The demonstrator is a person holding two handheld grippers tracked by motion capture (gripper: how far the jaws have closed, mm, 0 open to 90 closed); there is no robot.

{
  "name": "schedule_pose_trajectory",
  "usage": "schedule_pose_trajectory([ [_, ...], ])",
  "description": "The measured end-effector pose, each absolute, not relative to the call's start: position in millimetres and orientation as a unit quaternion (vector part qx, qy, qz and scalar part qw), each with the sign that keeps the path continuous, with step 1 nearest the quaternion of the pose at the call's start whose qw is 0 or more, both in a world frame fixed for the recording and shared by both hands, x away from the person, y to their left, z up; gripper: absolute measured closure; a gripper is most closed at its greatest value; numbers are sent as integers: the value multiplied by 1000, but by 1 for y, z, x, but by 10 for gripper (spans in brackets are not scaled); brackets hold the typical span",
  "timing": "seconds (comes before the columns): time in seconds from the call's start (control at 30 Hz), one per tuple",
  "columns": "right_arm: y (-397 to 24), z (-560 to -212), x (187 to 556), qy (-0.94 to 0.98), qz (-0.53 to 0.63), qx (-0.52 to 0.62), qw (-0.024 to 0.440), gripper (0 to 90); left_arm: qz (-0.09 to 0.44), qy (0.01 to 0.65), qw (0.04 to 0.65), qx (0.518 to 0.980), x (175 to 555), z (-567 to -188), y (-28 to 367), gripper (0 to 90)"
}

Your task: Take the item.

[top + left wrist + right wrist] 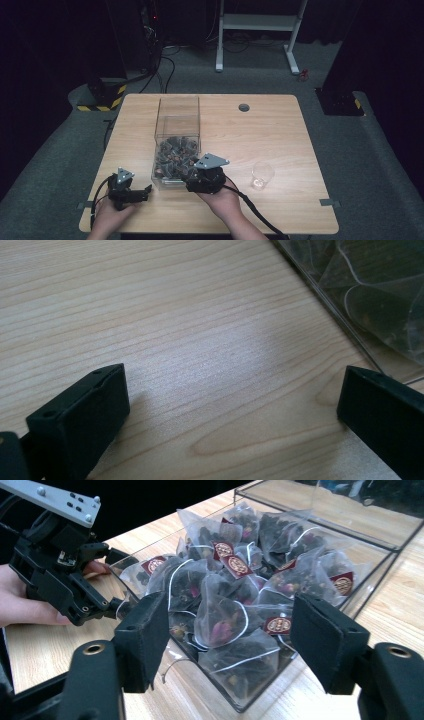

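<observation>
A clear plastic box (178, 116) stands on the wooden table (270, 135), its near half heaped with several pyramid tea bags (174, 155) bearing dark red tags. My right gripper (192, 172) hovers at the box's near right corner, open, its jaws framing the tea bags (227, 615) with nothing between them. My left gripper (145, 191) rests low by the box's near left corner, open over bare wood (220, 390), the box wall (350, 305) just ahead. In the right gripper view the left gripper (117, 580) sits beside the box (385, 545).
An empty clear cup (262, 175) stands upright right of my right hand. A round grommet hole (244, 107) lies in the table's far side. A white desk frame (257, 30) and cables sit on the floor beyond the table.
</observation>
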State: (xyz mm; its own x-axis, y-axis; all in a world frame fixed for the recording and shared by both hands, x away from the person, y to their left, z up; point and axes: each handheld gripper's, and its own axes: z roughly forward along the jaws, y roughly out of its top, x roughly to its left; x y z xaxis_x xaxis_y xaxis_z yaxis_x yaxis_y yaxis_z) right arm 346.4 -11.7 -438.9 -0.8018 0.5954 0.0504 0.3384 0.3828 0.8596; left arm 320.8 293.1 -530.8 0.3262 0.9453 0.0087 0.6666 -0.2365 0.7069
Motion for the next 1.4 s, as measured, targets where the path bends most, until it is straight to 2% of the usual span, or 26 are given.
schedule_pose_trajectory([
  [0.1, -8, -441, 347, 823, 474, 283, 131, 355, 225, 535, 309, 753, 321, -531, 293, 6],
  [0.53, -2, -447, 351, 830, 468, 280, 116, 604, 225, 535, 309, 753, 321, -531, 293, 6],
  [0.6, -1, -447, 350, 831, 467, 278, 119, 617, 225, 535, 309, 753, 321, -531, 293, 6],
  [0.63, -1, -447, 349, 832, 465, 276, 122, 675, 225, 535, 309, 753, 321, -531, 293, 6],
  [0.77, -1, -447, 348, 833, 466, 269, 131, 782, 225, 535, 309, 753, 321, -531, 293, 6],
  [1.23, 1, -450, 347, 836, 459, 267, 139, 899, 225, 535, 309, 753, 321, -531, 293, 6],
  [1.4, 1, -450, 347, 838, 458, 262, 140, 900, 225, 534, 309, 754, 321, -531, 293, 6],
])
